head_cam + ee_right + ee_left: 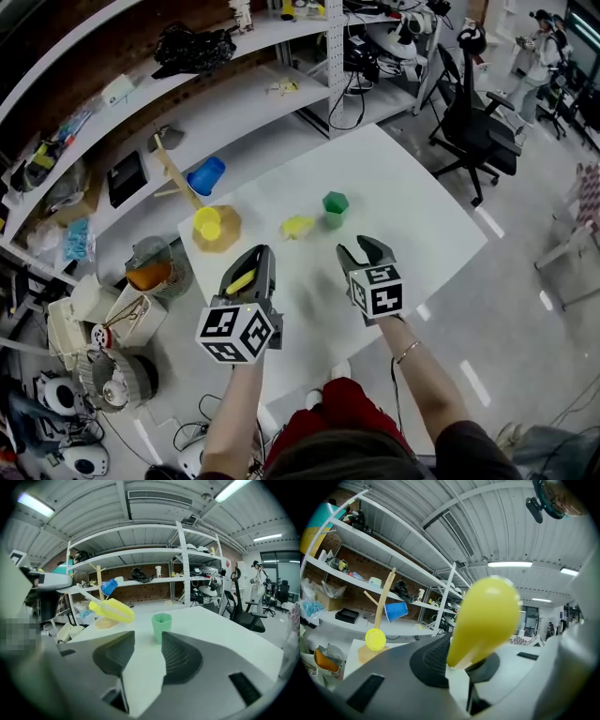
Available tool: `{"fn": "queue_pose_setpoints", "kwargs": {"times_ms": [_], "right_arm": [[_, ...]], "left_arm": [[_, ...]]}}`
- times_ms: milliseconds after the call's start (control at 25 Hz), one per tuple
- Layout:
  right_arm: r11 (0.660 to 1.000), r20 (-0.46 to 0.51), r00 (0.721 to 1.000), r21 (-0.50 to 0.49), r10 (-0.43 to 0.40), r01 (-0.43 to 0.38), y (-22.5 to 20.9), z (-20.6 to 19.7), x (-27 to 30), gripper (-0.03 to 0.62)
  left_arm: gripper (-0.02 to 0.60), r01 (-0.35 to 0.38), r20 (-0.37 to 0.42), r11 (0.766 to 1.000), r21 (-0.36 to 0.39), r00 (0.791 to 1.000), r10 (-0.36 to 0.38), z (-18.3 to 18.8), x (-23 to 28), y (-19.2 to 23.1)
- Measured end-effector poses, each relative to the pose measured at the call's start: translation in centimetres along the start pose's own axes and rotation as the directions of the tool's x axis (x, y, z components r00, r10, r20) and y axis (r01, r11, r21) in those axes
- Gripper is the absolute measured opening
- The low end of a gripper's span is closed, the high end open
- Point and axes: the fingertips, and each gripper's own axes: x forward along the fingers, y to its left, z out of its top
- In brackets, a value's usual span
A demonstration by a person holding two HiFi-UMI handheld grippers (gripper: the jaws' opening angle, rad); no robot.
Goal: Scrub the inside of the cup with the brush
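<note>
Left gripper (251,267): jaws clamped on yellow brush (485,620). Right gripper (144,641): jaws apart, nothing between. 1 green cup (161,626): upright on white table (412,216), ahead of right gripper.

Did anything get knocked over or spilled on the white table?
Nothing stands out. The green cup stands upright on the white table, no spill shows, and the yellow brush is gripped in the left tongs.
</note>
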Motion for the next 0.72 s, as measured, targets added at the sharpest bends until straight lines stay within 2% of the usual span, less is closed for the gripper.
{"fn": "queue_pose_setpoints", "kwargs": {"times_ms": [80,200,720], "right_arm": [[1.0,0.028,0.999,-0.002,-0.016,0.016,0.6,0.1,-1.6,0.131],[1.0,0.059,0.998,-0.009,-0.022,0.023,1.9,0.2,-3.9,0.069],[0.995,0.128,0.99,-0.061,-0.066,0.075,7.5,0.6,-11.8,0.025]], "left_arm": [[0.038,0.01,0.007,1.0,0.002,1.0,-0.01,0.0,-1.1,-0.5],[0.038,0.025,0.018,1.0,0.003,1.0,-0.026,0.1,-3.1,-1.1],[0.038,0.086,0.06,0.996,0.019,0.994,-0.087,1.6,-10.1,-2.5]]}}
